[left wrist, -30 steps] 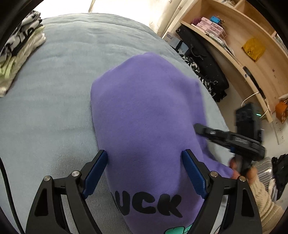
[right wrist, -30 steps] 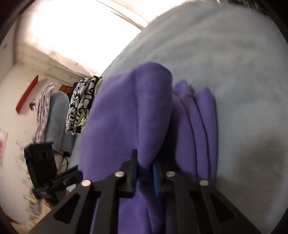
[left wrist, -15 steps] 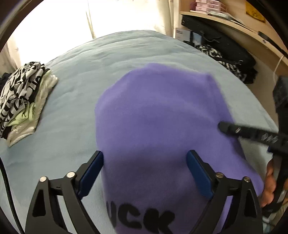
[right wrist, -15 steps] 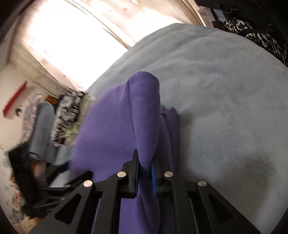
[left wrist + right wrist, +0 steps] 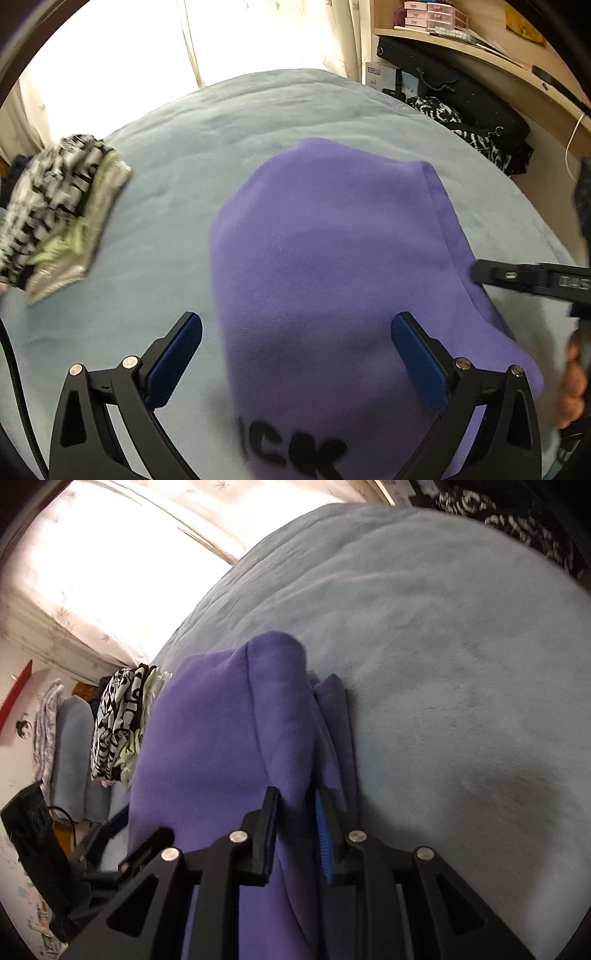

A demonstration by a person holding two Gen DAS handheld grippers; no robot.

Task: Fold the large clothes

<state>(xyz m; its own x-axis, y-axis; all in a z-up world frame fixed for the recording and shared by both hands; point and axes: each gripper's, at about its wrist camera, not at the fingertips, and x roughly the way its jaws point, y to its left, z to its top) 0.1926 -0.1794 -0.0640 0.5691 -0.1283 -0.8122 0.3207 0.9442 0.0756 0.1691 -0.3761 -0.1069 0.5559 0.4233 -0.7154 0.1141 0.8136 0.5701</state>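
- Purple sweatshirt (image 5: 332, 266) now folded into a compact bundle on the grey-blue bedspread (image 5: 177, 162).
- Right gripper (image 5: 295, 834) opening, letting go the right-hand fold, cloth between the pads.
- Left gripper (image 5: 295, 354) spread wider than a second ago, above the bundle, gripping nothing.
- Probably last fold laid; finished stack (image 5: 55, 206) well apart.

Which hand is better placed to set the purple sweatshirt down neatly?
Right. Its tool, opening now, straddles a fold of the purple sweatshirt; the left tool hangs wide apart above it, gripping nothing.

Folded patterned clothes (image 5: 55, 206) lie on the grey-blue blanket (image 5: 258, 122) beside wooden shelves (image 5: 480, 40).
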